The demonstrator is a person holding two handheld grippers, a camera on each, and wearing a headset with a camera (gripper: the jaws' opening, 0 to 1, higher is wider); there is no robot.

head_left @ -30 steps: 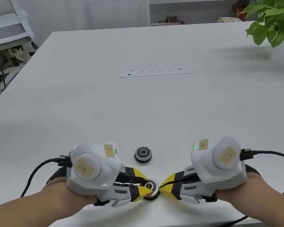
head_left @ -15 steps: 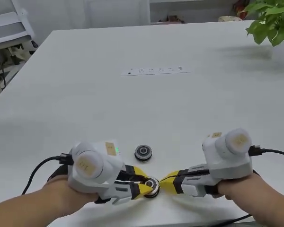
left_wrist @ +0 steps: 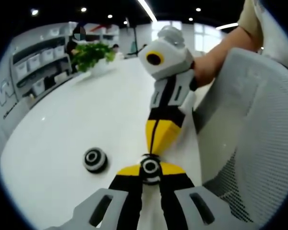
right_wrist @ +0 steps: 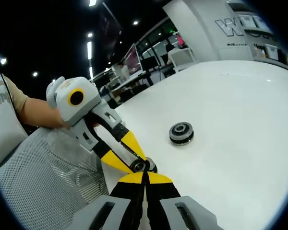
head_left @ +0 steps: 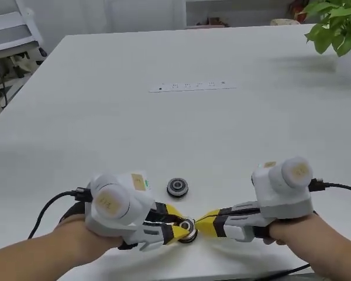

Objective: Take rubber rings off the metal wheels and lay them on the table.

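Near desk [head_left: 234, 140] edge, left gripper [head_left: 176, 229] fingers clamp a metal wheel [head_left: 187, 226]; right gripper [head_left: 202, 225] fingers pressed together, tips against its rim. Second wheel [head_left: 176, 187] sits at its 12 o'clock.

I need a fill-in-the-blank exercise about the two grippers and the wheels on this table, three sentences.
1. The left gripper holds the near wheel between its two ____.
2. The right gripper has its jaws ____ (open/shut), tips at that wheel.
3. Counting the far wheel on the table, ____ wheels are in sight.
Missing words: jaws; shut; two.
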